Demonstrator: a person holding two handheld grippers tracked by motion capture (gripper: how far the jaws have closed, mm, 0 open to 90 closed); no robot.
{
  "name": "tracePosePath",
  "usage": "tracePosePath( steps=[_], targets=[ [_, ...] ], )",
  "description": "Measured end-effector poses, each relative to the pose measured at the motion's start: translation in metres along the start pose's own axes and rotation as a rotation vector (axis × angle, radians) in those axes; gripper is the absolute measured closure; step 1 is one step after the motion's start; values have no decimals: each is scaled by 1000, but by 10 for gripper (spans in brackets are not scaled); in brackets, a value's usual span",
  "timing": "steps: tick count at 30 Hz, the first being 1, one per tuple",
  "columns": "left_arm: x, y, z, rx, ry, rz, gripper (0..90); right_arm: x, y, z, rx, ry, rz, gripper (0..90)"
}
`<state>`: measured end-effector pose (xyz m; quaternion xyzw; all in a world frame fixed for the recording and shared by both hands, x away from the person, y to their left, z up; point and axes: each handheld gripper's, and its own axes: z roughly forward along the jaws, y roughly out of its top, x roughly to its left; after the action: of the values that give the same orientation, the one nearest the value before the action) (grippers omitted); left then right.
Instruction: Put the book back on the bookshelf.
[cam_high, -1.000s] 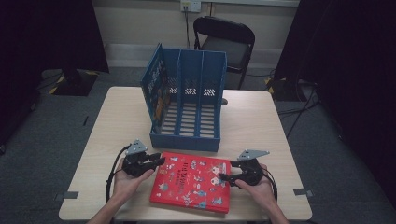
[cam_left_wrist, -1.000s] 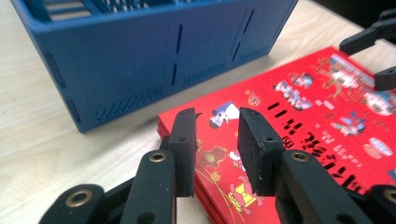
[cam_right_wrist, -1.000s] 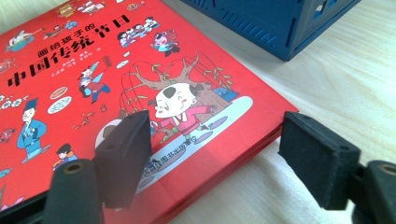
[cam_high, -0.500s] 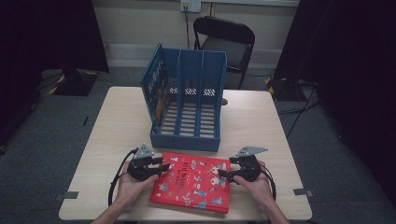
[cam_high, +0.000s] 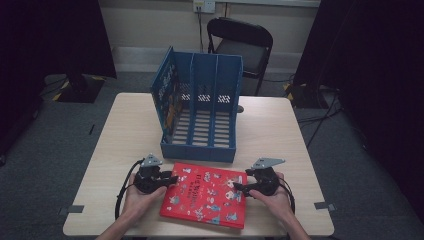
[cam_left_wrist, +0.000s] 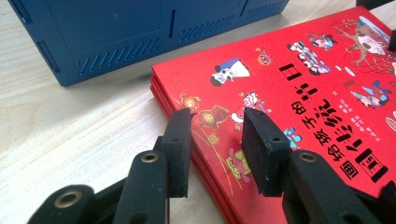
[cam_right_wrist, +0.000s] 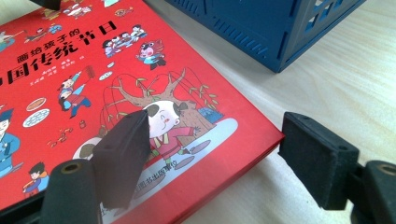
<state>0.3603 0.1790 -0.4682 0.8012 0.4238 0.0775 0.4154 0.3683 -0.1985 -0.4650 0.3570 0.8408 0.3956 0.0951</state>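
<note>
Bracketing the flat red picture book (cam_high: 206, 196) at the table's near edge, just before the blue slotted plastic file rack (cam_high: 200, 112). Left gripper (cam_left_wrist: 212, 126), just closing, straddles the left edge unpinched; right gripper (cam_right_wrist: 224, 144) gapes around the right corner. Next, probably: clamp both, then lift level.
</note>
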Motion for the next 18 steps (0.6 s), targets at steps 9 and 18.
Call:
tracePosePath(
  steps=[9, 18],
  targets=[
    [9, 1, 6, -35, -46, 21, 673, 8, -8, -11, 17, 7, -8, 250],
    [11, 4, 17, -75, -80, 18, 670, 21, -25, -30, 40, 53, -17, 271]
  ],
)
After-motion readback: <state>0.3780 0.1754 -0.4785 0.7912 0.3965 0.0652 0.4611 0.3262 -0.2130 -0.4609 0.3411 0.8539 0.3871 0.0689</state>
